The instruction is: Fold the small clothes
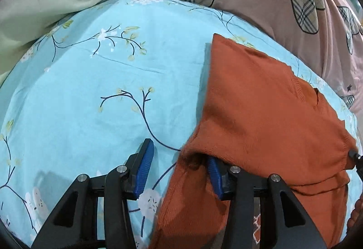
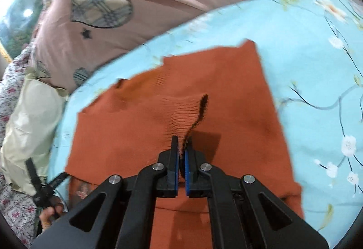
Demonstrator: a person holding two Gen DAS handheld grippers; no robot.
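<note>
The orange sweater (image 2: 158, 117) lies on the blue flowery bed sheet (image 1: 90, 90). The right gripper (image 2: 180, 153) is pinched tight on a ribbed edge. The left gripper (image 1: 179, 169) is half open, one finger under the cloth, holding nothing. Lift slowly, keep edges lined up.

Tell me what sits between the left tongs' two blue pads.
Mostly bare floral sheet, in the left wrist view. The orange sweater drapes over the right-hand pad only; the other pad touches nothing.
</note>
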